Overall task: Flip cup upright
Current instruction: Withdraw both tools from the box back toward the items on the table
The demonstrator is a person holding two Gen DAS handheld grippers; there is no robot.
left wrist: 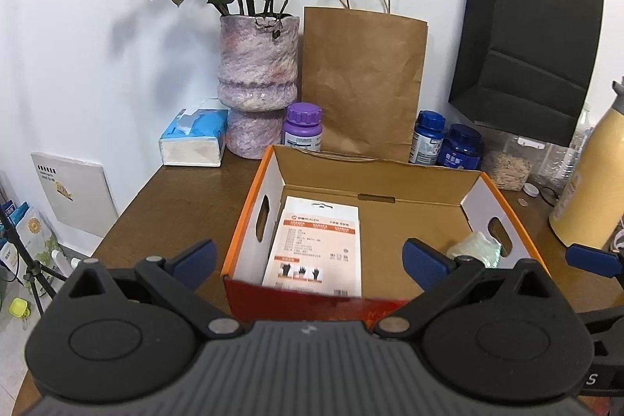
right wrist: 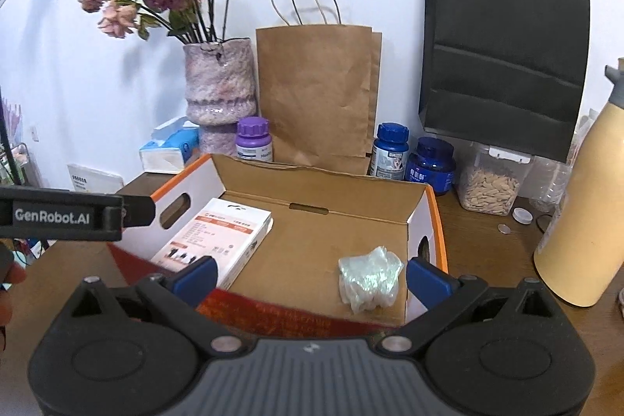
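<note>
I cannot make out a cup in either view. My left gripper (left wrist: 308, 258) is open, and so is my right gripper (right wrist: 312, 277); both hang over the near red edge of an open orange-rimmed cardboard box (left wrist: 249, 217) (right wrist: 423, 221), and neither holds anything. Inside the box lie a white glove packet (left wrist: 316, 248) (right wrist: 218, 236) and a crumpled clear plastic wad (left wrist: 475, 248) (right wrist: 368, 279). The left gripper's body (right wrist: 70, 217) shows at the left of the right wrist view. A blue finger (left wrist: 592, 260) of the right gripper shows at the right edge of the left wrist view.
A tall yellow bottle (right wrist: 573, 221) stands upright on the wooden table (left wrist: 175, 197) at the right. Along the wall stand a vase of dried roses (left wrist: 257, 77), a tissue box (left wrist: 195, 139), a purple bottle (left wrist: 303, 127), a brown bag (right wrist: 316, 96), a black bag (right wrist: 503, 57), two blue bottles (right wrist: 435, 162) and a seed jar (right wrist: 489, 186).
</note>
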